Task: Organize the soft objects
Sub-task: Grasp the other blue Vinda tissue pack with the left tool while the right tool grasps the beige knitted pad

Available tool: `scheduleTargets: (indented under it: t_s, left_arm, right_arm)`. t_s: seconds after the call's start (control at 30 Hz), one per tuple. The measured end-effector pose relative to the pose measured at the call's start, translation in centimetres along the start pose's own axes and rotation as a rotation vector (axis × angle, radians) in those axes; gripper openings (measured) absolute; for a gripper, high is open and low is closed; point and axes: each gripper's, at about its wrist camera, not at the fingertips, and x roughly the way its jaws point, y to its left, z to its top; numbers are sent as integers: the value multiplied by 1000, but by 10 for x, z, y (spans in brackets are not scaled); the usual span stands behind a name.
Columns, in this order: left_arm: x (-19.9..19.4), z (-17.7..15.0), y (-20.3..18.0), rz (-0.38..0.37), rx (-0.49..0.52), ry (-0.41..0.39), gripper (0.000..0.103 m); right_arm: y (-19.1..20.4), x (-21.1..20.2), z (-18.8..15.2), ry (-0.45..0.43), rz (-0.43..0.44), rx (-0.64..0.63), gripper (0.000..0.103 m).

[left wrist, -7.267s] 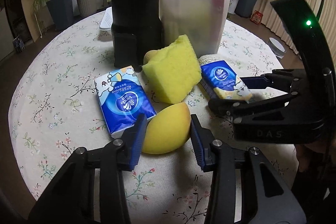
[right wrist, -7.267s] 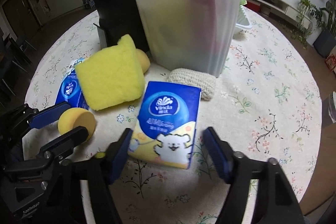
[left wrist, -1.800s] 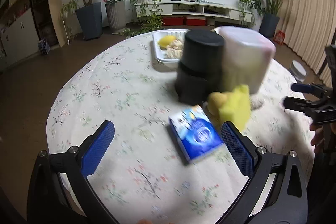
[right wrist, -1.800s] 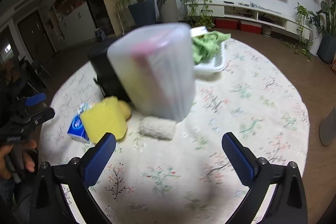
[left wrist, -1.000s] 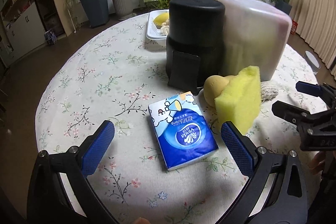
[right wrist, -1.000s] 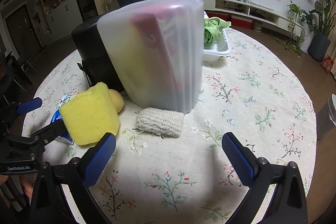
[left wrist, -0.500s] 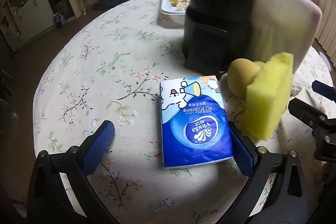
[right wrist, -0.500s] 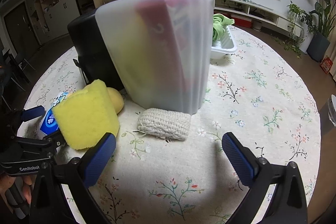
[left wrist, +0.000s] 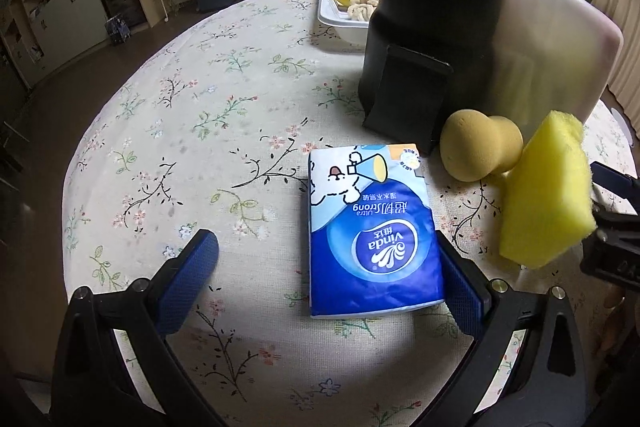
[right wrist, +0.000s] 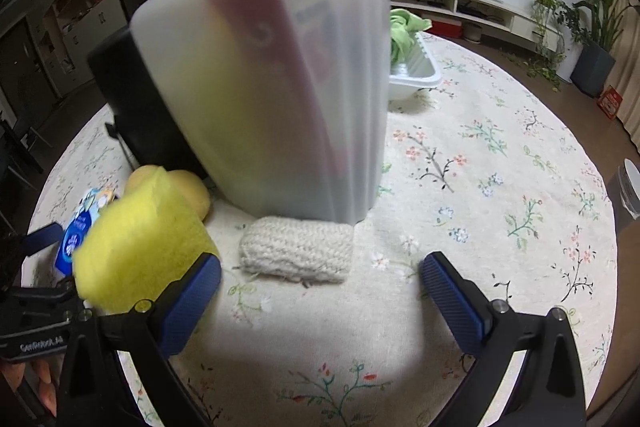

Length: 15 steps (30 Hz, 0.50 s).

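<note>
Both claws spread wide, nothing pinched

Left claw (left wrist: pixel 328 275) straddles the blue tissue pack (left wrist: pixel 372 231) lying flat on the surface (left wrist: pixel 168 131); right claw (right wrist: pixel 320 291) frames the knitted pad (right wrist: pixel 298 251), yellow sponge (right wrist: pixel 140 239) just beside its left finger

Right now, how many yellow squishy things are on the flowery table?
3: a round tan-yellow makeup sponge beside the black container, a bright yellow rectangular sponge leaning right of it, and a yellow piece in the white tray behind. More may hide inside the containers.
</note>
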Motion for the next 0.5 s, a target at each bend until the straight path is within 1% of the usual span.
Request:
scheduleTargets:
  t_s: [0.17,0.2,0.27,0.3,0.33,0.37,0.43,0.47,0.5]
  left_arm:
    - [-1,-1,2,-11,-1,-4,102]
    - [-1,-1,3,-16,-2,-4,101]
    - [-2,-1,3,-35,-3,-9,96]
    - [-2,-2,2,-38,2,-13,91]
    - [-4,-2,1,-41,9,-19,84]
    - [-5,-2,-1,-47,17,-26,79]
    - [-8,-2,-4,-54,30,-37,61]
    - [-8,-2,-5,-58,34,-40,56]
    - [-10,-2,-6,-58,38,-43,51]
  right_arm:
    - [2,6,4,13,-45,0,103]
    - [3,6,4,14,-60,-4,102]
    - [5,6,6,8,-75,3,95]
    - [4,5,6,4,-75,10,93]
    - [3,4,6,1,-77,12,91]
    - [2,3,6,-1,-86,11,88]
    - [3,2,6,-6,-85,5,81]
    - [3,1,6,-11,-85,0,72]
    - [3,0,5,-18,-84,-4,61]
